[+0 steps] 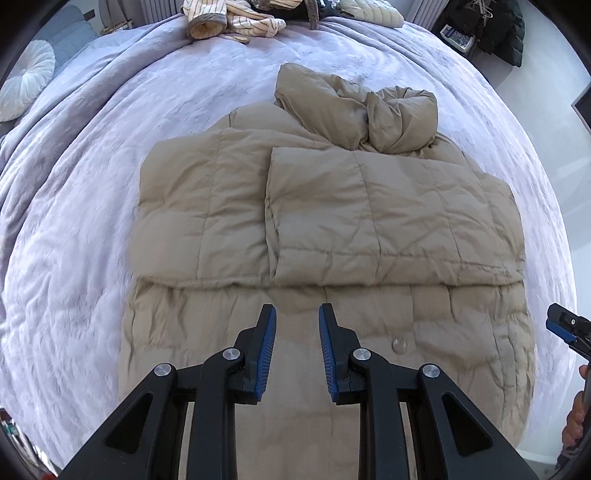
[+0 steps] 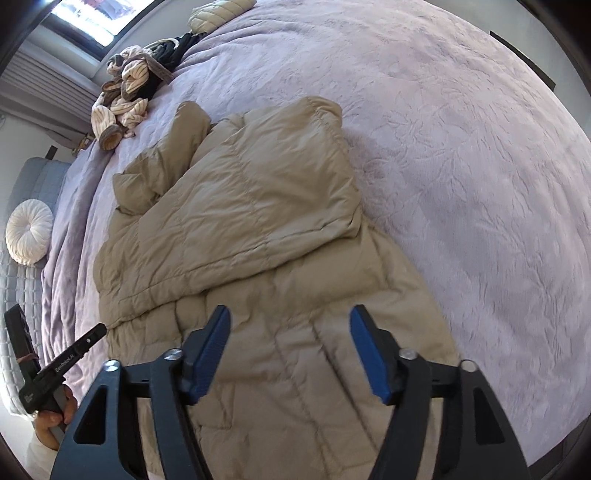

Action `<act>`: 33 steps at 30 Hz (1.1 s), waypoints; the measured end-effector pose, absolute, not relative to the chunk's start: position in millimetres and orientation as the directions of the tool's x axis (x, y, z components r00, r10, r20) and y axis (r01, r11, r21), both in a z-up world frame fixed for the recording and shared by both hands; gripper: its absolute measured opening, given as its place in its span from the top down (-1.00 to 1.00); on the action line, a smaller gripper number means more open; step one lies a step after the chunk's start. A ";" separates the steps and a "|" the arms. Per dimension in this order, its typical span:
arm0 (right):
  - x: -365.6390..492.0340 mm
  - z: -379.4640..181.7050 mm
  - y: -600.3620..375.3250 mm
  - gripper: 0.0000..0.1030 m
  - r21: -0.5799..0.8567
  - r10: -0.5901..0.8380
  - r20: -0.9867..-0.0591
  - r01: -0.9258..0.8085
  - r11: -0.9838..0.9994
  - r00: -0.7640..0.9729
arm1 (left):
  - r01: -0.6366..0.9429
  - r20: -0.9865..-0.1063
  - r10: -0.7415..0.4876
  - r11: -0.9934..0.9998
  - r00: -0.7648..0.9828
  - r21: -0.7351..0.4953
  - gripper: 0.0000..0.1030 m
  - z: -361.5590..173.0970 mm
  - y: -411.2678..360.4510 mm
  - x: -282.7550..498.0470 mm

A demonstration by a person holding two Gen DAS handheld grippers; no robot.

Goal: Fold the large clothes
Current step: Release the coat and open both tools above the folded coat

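Both grippers hover over the tan coat [image 1: 325, 206] on the bed [image 1: 92, 192]: my left gripper [image 1: 297, 321] has its jaws narrowly parted, holding nothing, and my right gripper [image 2: 290, 325] gapes wide and empty. Both sleeves lie folded across the coat at twelve o'clock, hood beyond.

I am in a home bedroom. A wide bed [image 1: 110, 122] with a lilac blanket [image 2: 461, 147] fills my view. A round white cushion [image 2: 29, 230] and heaped clothes [image 1: 236, 18] lie at its edges.
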State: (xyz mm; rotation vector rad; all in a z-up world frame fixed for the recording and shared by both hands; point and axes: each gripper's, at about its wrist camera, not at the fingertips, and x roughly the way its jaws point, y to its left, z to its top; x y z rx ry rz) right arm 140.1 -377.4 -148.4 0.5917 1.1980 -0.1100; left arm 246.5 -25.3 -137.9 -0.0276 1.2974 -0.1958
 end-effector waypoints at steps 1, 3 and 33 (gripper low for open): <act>138.2 -145.6 -375.0 -0.46 0.373 0.225 -0.897 0.380 0.846 0.380 | 0.129 -0.955 -0.162 0.983 0.249 -0.133 0.13 -136.3 -24.5 243.0; 135.0 -140.3 -369.2 -0.47 0.366 0.219 -0.898 0.372 0.853 0.380 | 0.118 -0.954 -0.153 0.985 0.259 -0.126 -0.79 -131.0 -22.2 234.1; 47.8 -114.2 -295.2 -0.99 0.451 0.260 -0.871 0.466 0.761 0.417 | 0.148 -0.961 -0.112 0.986 0.252 -0.077 -1.00 -114.7 59.6 142.4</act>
